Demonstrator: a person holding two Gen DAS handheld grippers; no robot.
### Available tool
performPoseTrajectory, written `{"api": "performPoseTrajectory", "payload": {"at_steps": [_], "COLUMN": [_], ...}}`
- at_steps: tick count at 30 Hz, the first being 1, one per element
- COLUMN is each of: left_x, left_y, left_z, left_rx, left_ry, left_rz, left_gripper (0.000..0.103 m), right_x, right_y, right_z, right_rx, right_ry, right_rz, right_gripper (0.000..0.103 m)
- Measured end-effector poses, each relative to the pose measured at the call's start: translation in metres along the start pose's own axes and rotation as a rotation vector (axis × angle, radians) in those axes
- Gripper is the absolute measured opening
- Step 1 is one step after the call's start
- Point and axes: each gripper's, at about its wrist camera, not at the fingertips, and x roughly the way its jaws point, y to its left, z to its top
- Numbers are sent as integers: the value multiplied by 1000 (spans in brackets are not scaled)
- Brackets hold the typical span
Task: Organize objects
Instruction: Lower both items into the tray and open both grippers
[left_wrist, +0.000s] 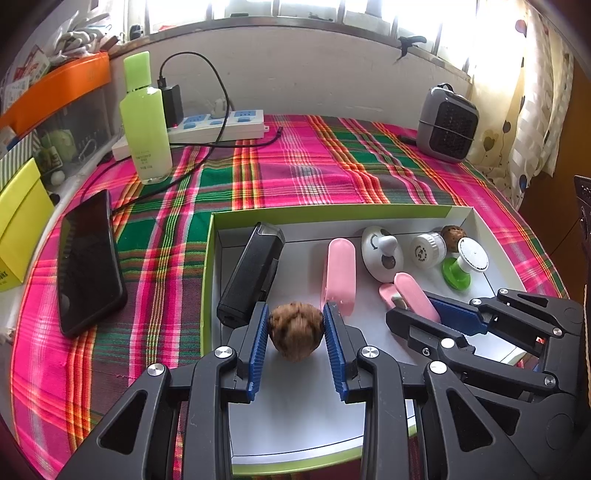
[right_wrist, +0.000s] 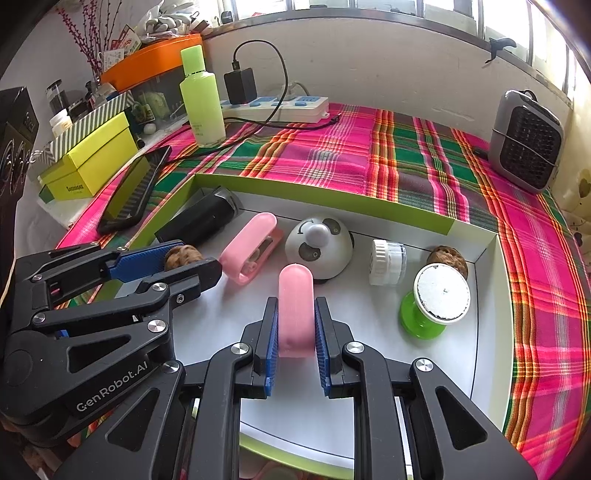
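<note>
1. Left wrist view: the left gripper (left_wrist: 295, 325) is pinching a brown wrinkled walnut (left_wrist: 295, 329) between its blue ribbed pads, jaws partly closed around it, over the near left part of the shallow white cardboard tray with green rim (left_wrist: 332, 213). Beside it, to the right, the right gripper (left_wrist: 424, 308) is clamping a pink rounded plastic case (left_wrist: 415, 297). A black rectangular device (left_wrist: 251, 273) is lying at the tray's left.

2. Right wrist view: the right gripper (right_wrist: 295, 332) is squeezing the pink rounded plastic case (right_wrist: 296, 306), jaws nearly together on it, over the tray's (right_wrist: 321, 197) near middle. The left gripper (right_wrist: 184, 258) is holding the walnut (right_wrist: 181, 255) at the left. Farther in are lying a second pink case (right_wrist: 251, 245), a white dome with grey knob (right_wrist: 319, 245), a white ribbed jar (right_wrist: 388, 262), another walnut (right_wrist: 448, 258) and a green-based spool with a white top (right_wrist: 436, 301).
</note>
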Motion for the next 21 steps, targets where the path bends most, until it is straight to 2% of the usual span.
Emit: {"api": "performPoseTrajectory", "payload": {"at_steps": [15,21], "left_x": [-1,-3], "left_y": [-1,-1], "left_z": [0,-2], "left_rx": [-1,-1], "left_ry": [5,-1], "left_rz": [-5,-2], "left_gripper": [29,32], "right_x": [0,-3], "right_y": [1,-4], "right_z": [0,-3], "right_rx": [-6,13], "right_ry": [2,0], "right_rz": [-11,-20], "right_gripper": [20,29]}}
